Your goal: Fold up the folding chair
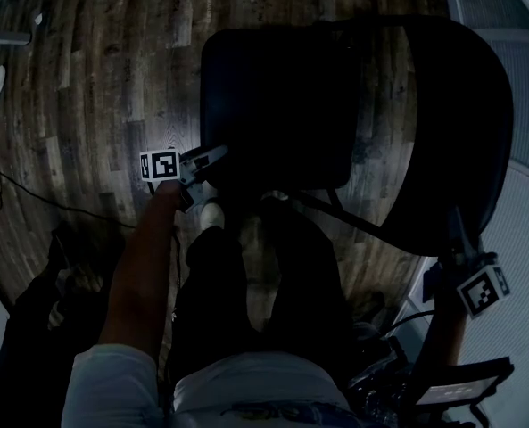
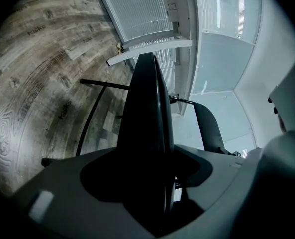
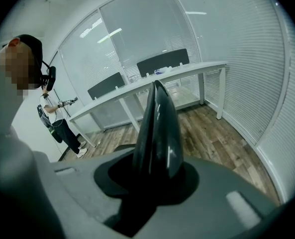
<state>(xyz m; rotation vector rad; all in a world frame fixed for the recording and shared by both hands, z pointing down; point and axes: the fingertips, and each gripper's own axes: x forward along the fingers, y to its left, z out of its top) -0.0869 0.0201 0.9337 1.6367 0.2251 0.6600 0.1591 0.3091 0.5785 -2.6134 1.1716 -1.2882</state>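
Observation:
A black folding chair stands unfolded on the wooden floor. In the head view its seat (image 1: 273, 105) is in the middle and its curved backrest (image 1: 465, 105) is at the right. My left gripper (image 1: 215, 160) sits at the seat's near left corner. In the left gripper view the seat edge (image 2: 147, 123) runs edge-on between the jaws of the left gripper (image 2: 157, 198), with a thin bright gap beside it. My right gripper (image 1: 456, 239) is at the backrest's near end. In the right gripper view the backrest rim (image 3: 159, 128) fills the space between the right gripper (image 3: 152, 193) jaws; contact is unclear.
The person's dark trouser legs (image 1: 264, 292) stand just in front of the seat. A cable (image 1: 41, 199) trails over the floor at the left. A long white desk (image 3: 152, 81) and white blinds (image 3: 266, 59) lie beyond, with another person (image 3: 55, 118) by the glass wall.

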